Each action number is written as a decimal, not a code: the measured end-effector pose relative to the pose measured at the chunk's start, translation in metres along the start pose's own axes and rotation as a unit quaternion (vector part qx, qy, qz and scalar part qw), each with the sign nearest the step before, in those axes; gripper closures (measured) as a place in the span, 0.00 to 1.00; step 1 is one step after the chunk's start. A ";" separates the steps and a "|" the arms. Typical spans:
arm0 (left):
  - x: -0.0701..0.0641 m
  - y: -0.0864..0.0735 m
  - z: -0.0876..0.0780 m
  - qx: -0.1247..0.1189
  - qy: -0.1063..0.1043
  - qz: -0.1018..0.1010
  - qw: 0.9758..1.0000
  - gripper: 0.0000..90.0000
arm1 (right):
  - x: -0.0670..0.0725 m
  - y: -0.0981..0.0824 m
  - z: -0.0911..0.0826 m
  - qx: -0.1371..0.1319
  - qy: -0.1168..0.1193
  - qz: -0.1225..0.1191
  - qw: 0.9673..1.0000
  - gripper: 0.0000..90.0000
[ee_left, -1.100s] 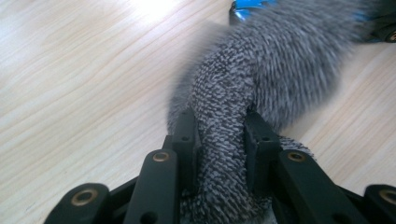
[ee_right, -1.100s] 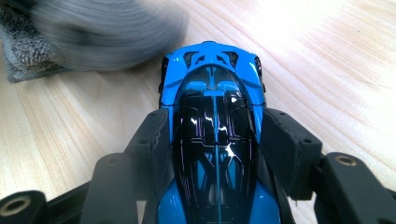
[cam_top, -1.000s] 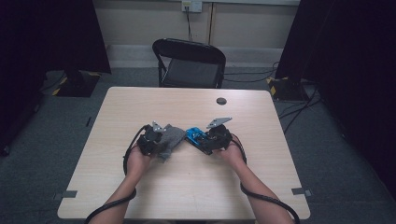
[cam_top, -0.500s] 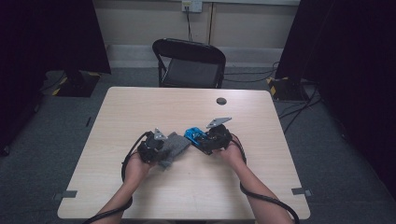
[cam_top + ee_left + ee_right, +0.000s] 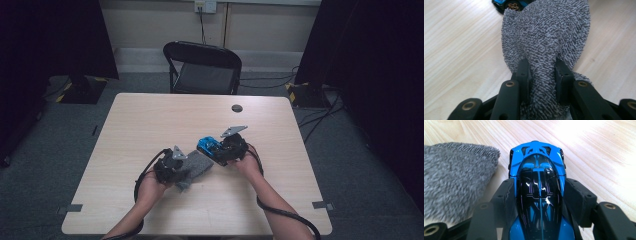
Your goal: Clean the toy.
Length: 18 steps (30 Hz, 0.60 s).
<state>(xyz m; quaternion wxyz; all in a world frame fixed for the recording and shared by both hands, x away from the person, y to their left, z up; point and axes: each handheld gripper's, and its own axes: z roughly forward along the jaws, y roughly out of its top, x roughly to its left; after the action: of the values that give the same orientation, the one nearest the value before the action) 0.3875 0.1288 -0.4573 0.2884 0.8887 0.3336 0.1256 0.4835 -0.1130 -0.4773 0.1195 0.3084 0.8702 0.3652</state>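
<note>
R hand-held gripper [image 5: 216, 151] clamps blue toy car [image 5: 539, 195] across its body, jaws roughly half apart, pads tight on both flanks. Judged reason: car pinned steady on the counter [image 5: 150, 120] so the other side can work on it. Car's free end points toward the L side, clear of the jaws, which leaves that end open to the cloth.

L hand-held gripper [image 5: 541, 72] pinched nearly shut on a bunched fold of grey cloth [image 5: 549, 35]. Rest of cloth fans out ahead of the jaws, free end lying flat on the counter. Held by one gathered end, prob. so the loose part can serve as a wiping pad. In L gripper view, cloth's far edge sits just beside the car; contact can't be told.

Location: both things near counter middle, slightly toward the person's edge; car to the right of the cloth.

Car: glossy bright-blue shell, black canopy w/ centre stripe, strong light glints, low sports shape, bronze-spoked wheel [image 5: 513, 6]. Cloth: thick looped terry, mottled grey-white, soft, slumps where unsupported.
</note>
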 end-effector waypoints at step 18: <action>-0.027 0.000 0.002 -0.005 -0.021 0.008 1.000 0.77 | 0.003 0.007 -0.012 -0.004 -0.017 -0.008 1.000 0.36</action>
<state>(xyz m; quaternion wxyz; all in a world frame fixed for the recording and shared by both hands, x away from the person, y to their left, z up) 0.3679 0.1098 -0.4600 0.2989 0.8923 0.3196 0.1108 0.4790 -0.1142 -0.4639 0.1384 0.3073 0.8689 0.3626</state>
